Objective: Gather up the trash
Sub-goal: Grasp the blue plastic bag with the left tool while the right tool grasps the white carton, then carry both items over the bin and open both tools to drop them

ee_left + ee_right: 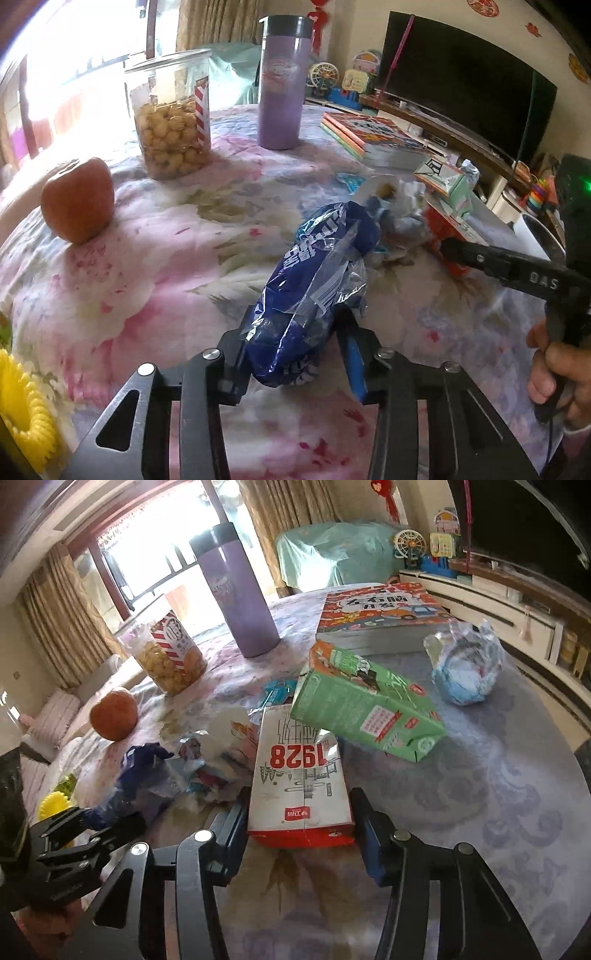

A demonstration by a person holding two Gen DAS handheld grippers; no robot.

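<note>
Both sets of fingers straddle litter: the left gripper (295,354) is clamped on the near end of a crumpled blue plastic wrapper (317,280), and the right gripper (299,834) has its jaws around the near end of a white-and-red carton (301,775), though whether the pads already press its sides cannot be told.

Taking that carton as the landmark, the round table (480,775) under a floral cloth carries everything. A stack of children's books (380,616) lies beyond the carton, and a purple flask (240,598) stands further back to the left. A clear jar of snacks (170,653) sits left of the flask, well apart from the carton. A green carton (365,709) rests tilted across the white carton's far end, touching it. A crumpled clear bag (465,668) lies far right, near the books. An apple (114,712) sits off to the left. Scraps of tissue and foil (214,760) are heaped just beside the carton's left edge, with the blue wrapper beyond them.

Collection looks barely begun: no bin or bag for the rubbish is visible, and the green carton, clear bag and scraps still lie untouched on the cloth. Only two pieces are in hand, neither visibly lifted.
</note>
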